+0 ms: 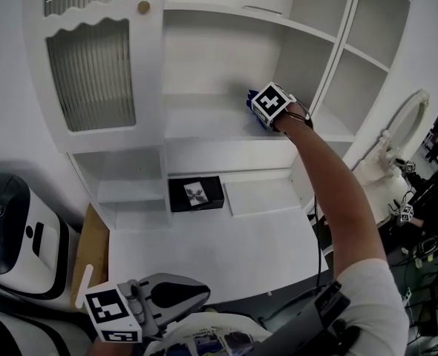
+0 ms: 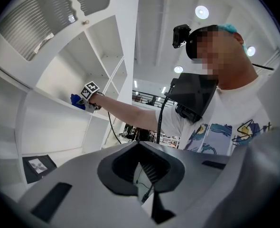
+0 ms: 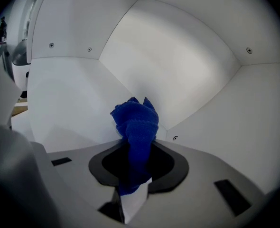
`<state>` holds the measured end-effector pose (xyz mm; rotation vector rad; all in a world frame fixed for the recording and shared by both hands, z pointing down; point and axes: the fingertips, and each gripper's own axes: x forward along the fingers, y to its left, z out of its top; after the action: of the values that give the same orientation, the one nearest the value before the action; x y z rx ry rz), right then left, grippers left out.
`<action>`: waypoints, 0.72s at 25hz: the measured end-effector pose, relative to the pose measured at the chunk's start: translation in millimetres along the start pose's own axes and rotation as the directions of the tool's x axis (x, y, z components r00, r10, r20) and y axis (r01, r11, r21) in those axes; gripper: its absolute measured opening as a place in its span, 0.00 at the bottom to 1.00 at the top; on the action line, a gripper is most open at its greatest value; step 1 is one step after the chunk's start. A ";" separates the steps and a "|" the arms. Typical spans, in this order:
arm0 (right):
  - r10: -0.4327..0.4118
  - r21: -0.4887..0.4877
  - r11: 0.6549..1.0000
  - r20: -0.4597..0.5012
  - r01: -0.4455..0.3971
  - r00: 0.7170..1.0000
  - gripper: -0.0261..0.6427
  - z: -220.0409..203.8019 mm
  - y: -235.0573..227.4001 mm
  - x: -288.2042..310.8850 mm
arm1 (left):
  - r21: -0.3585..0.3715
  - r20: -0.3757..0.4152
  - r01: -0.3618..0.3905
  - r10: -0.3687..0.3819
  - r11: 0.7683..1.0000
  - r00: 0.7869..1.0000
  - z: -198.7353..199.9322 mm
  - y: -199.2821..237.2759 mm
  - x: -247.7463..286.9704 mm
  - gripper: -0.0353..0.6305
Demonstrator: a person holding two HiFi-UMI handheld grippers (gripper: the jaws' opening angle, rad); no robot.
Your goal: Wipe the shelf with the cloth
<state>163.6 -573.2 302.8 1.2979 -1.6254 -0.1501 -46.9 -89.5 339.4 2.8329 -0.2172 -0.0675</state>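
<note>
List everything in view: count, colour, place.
shelf unit: one, white, fills the head view
glass door: one, ribbed, white frame, unit's upper left
knob: one, brass, right of the door top
cloth: one, blue, at the middle shelf
box: one, black, flat, ledge below that shelf
machine: one, white and black, lower left
right gripper: jaws shut on cloth
left gripper: grey, jaws together, empty, held low
arm: one, bare, reaching to the shelf

Bunched blue cloth (image 3: 136, 122) (lower end clamped), apparently touching the white shelf (image 1: 197, 121), toward its right.
</note>
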 end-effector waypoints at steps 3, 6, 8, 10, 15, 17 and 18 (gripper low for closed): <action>-0.007 -0.010 1.000 -0.007 0.007 1.000 0.20 0.1 -0.3 3.1 | 0.000 0.004 -0.008 0.008 1.000 1.000 -0.6 -0.6 -3.2 0.07; 0.027 0.045 0.999 0.067 -0.030 0.997 0.20 18.8 5.7 -9.5 | -0.002 0.010 -0.023 0.023 1.000 1.000 -0.1 -0.8 -10.1 0.07; 0.089 0.095 0.990 0.135 -0.102 0.987 0.20 37.7 19.2 -18.3 | -0.004 0.014 -0.035 0.035 0.999 0.999 0.4 -0.9 -15.4 0.07; 0.154 0.124 0.976 0.198 -0.180 0.968 0.20 59.5 38.0 -27.0 | -0.005 0.017 -0.046 0.046 0.999 0.999 0.3 -2.0 -20.5 0.07; 0.291 0.123 0.932 0.305 -0.341 0.907 0.20 112.5 91.3 -47.3 | -0.010 0.022 -0.078 0.078 0.997 0.997 -1.9 -6.9 -33.1 0.07; 0.330 0.108 0.917 0.330 -0.383 0.884 0.20 133.0 111.4 -54.0 | -0.014 0.024 -0.094 0.094 0.996 0.995 -3.3 -8.1 -38.7 0.07; 0.348 0.101 0.910 0.341 -0.402 0.873 0.20 142.7 121.3 -56.7 | -0.016 0.025 -0.100 0.101 0.995 0.995 -4.1 -8.8 -41.0 0.07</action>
<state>-27.8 -543.7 274.9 1.0908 -2.1801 0.0243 -85.9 -73.7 341.6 2.8026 -0.3628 -0.0832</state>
